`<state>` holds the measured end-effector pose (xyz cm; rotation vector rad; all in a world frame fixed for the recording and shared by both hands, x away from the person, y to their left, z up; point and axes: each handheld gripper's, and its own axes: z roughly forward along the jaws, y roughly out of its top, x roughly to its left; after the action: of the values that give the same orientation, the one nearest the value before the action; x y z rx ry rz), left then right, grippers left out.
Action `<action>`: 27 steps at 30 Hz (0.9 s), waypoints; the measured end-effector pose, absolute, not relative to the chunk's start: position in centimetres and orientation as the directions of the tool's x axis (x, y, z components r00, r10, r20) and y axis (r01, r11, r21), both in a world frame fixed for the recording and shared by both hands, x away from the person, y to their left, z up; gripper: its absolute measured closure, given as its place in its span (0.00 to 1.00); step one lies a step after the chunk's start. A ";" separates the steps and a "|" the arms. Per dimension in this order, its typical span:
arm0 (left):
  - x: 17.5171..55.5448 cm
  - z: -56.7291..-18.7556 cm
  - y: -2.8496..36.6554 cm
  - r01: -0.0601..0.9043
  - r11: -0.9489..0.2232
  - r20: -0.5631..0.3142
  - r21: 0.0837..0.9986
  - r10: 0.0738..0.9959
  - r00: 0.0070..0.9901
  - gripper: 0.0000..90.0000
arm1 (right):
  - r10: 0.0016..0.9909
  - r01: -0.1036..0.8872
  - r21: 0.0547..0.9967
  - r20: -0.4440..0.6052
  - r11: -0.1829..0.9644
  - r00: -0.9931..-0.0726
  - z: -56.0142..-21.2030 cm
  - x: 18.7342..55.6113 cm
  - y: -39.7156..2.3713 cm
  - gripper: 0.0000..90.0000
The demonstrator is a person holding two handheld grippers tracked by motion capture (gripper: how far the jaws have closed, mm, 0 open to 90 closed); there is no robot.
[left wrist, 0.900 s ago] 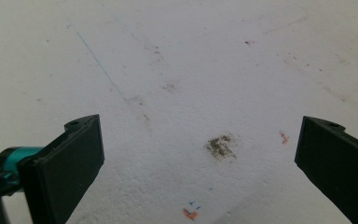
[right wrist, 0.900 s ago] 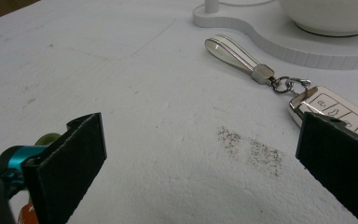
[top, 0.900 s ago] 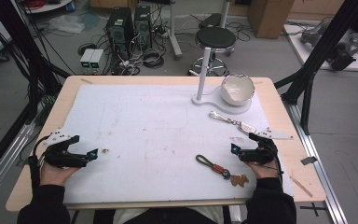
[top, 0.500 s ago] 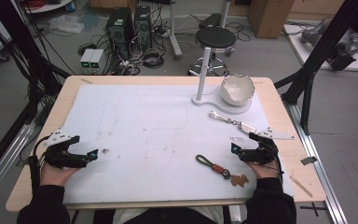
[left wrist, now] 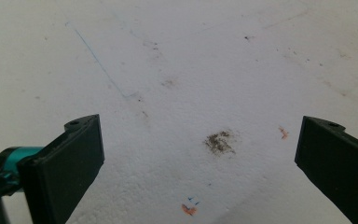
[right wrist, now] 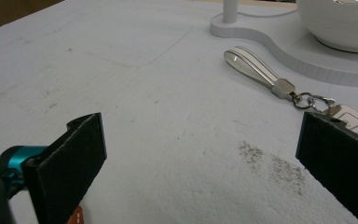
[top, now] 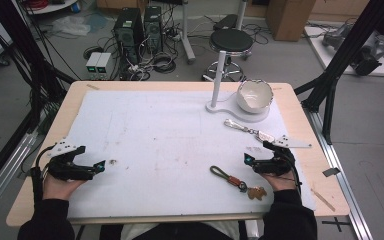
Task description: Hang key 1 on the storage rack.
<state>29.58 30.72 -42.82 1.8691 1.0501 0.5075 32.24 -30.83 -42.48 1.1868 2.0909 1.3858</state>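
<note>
Both grippers rest on the tabletop (top: 180, 130), fingers wide, nothing in them. Brown keychain (top: 237, 182) lies just left of the right gripper (top: 250, 161); left gripper (top: 97, 166) sits well apart.

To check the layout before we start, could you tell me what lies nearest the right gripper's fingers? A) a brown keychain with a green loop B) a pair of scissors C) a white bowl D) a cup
A: the brown keychain lies on the white mat just beside the right gripper, whose fingers stand open and empty.
</note>
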 end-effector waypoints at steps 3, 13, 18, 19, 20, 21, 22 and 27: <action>29.5 -42.8 30.8 0.458 -0.221 -0.081 0.861 0.831 0.551 0.02 | 0.783 0.440 0.879 0.140 0.183 -0.606 -42.4 32.2 -30.3 0.01; 29.6 -42.8 30.9 0.459 -0.221 -0.082 0.861 0.829 0.554 0.02 | 0.756 0.438 0.862 0.106 0.254 -0.646 -42.1 32.0 -28.8 0.01; 29.6 -42.8 30.8 0.460 -0.222 -0.082 0.860 0.829 0.554 0.02 | 0.742 0.437 0.852 0.090 0.288 -0.664 -42.1 31.9 -28.2 0.01; 29.6 -42.8 30.8 0.460 -0.223 -0.082 0.859 0.829 0.554 0.02 | 0.736 0.441 0.844 0.085 0.305 -0.672 -42.1 31.8 -28.0 0.01; 29.6 -42.8 30.8 0.460 -0.223 -0.082 0.859 0.829 0.554 0.02 | 0.736 0.441 0.844 0.085 0.305 -0.672 -42.1 31.8 -28.0 0.01; 29.6 -42.8 30.8 0.460 -0.223 -0.082 0.859 0.829 0.554 0.02 | 0.726 0.441 0.837 0.078 0.325 -0.683 -42.1 31.7 -27.7 0.01; 29.6 -42.8 30.8 0.460 -0.223 -0.082 0.859 0.829 0.554 0.02 | 0.726 0.441 0.837 0.078 0.325 -0.683 -42.1 31.7 -27.7 0.01; 29.6 -42.9 30.8 0.463 -0.225 -0.081 0.857 0.829 0.553 0.02 | 0.698 0.447 0.810 0.067 0.379 -0.713 -42.0 31.6 -27.1 0.01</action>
<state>29.63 30.75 -42.85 1.8677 1.0553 0.4994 31.55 -27.05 -42.03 1.0089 2.3555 1.2493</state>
